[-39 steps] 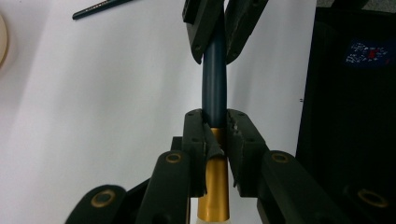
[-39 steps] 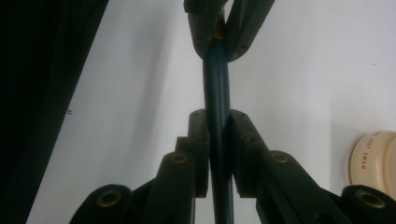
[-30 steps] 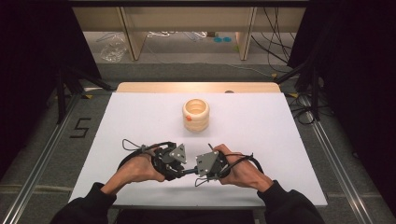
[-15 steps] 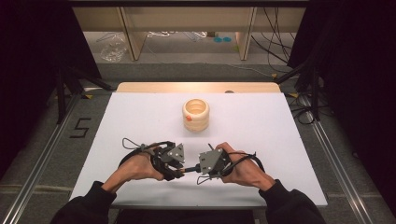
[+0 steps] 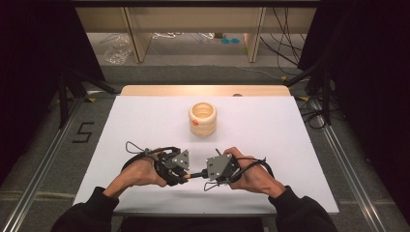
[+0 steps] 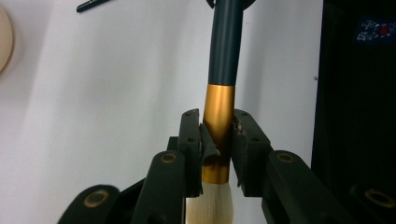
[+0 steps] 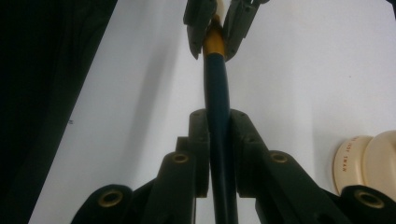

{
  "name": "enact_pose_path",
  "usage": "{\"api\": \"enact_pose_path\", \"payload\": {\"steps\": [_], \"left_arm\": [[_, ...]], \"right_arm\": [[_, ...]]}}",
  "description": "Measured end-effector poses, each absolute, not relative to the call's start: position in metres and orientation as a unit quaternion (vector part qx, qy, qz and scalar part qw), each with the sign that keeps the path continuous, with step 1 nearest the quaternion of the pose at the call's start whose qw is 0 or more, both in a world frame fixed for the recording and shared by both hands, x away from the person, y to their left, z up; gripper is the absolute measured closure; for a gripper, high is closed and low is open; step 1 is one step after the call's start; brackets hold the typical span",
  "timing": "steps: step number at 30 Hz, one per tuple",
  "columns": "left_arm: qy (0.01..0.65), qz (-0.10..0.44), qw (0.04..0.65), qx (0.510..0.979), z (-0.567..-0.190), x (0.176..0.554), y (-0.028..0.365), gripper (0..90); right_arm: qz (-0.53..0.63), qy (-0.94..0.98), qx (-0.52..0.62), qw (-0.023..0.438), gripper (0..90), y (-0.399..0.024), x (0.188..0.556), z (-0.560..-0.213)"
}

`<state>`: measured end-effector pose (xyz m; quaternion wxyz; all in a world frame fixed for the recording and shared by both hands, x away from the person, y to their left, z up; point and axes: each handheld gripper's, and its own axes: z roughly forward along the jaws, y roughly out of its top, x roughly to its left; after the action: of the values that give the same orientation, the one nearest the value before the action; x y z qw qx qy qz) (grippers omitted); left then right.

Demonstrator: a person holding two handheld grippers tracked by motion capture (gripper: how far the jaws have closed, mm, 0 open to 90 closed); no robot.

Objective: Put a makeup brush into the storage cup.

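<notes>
A: You've got 1 brush (image 6: 219, 107), lower centre of the high view, spanned level between both tools. Your right gripper (image 7: 218, 154) is clamped on the dark blue handle (image 7: 216, 88); your left gripper (image 6: 217, 144) has just been closing and its pads now press on the gold ferrule (image 6: 218, 116), white bristles (image 6: 209, 205) poking back past its jaws.

B: Why hold it at 2 points?

A: Looks like a handover or a regrip, as I read it. With both ends pinned the brush can't roll or droop, so you could free either side without dropping it.

B: And the count?

A: 1 brush, 2 grippers, 1 cream ringed holder (image 5: 202, 118) standing upright at centre frame, well apart from your hands, probably where the brush is headed. 1 white table (image 5: 270, 125). 1 dark thin object (image 6: 93, 4) at the upper left of the left gripper view; can't tell what it is.
</notes>
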<state>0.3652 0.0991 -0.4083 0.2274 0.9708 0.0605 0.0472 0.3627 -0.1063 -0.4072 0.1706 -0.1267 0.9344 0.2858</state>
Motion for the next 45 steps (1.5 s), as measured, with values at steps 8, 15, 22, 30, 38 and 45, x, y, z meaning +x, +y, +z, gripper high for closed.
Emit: {"api": "enact_pose_path", "payload": {"steps": [8,15,22,30,38,45], "left_arm": [[0.053,0.057,0.203,0.976,-0.4,0.36,0.095,76.2],[0.062,0.049,0.206,0.975,-0.401,0.361,0.092,76.3],[0.065,0.051,0.213,0.974,-0.398,0.358,0.087,76.3],[0.071,0.047,0.212,0.973,-0.399,0.358,0.086,76.3],[0.085,0.043,0.228,0.969,-0.4,0.357,0.084,76.3],[0.095,0.037,0.232,0.967,-0.401,0.356,0.083,76.2]], "right_arm": [[0.253,0.943,-0.118,0.178,80.9,-0.105,0.359,-0.411],[0.254,0.938,-0.139,0.191,80.1,-0.1,0.359,-0.413],[0.248,0.938,-0.151,0.189,79.3,-0.095,0.354,-0.415],[0.24,0.937,-0.158,0.201,79.2,-0.092,0.353,-0.416],[0.239,0.938,-0.158,0.197,78.9,-0.09,0.351,-0.417],[0.234,0.937,-0.159,0.205,79.1,-0.089,0.35,-0.419]]}}
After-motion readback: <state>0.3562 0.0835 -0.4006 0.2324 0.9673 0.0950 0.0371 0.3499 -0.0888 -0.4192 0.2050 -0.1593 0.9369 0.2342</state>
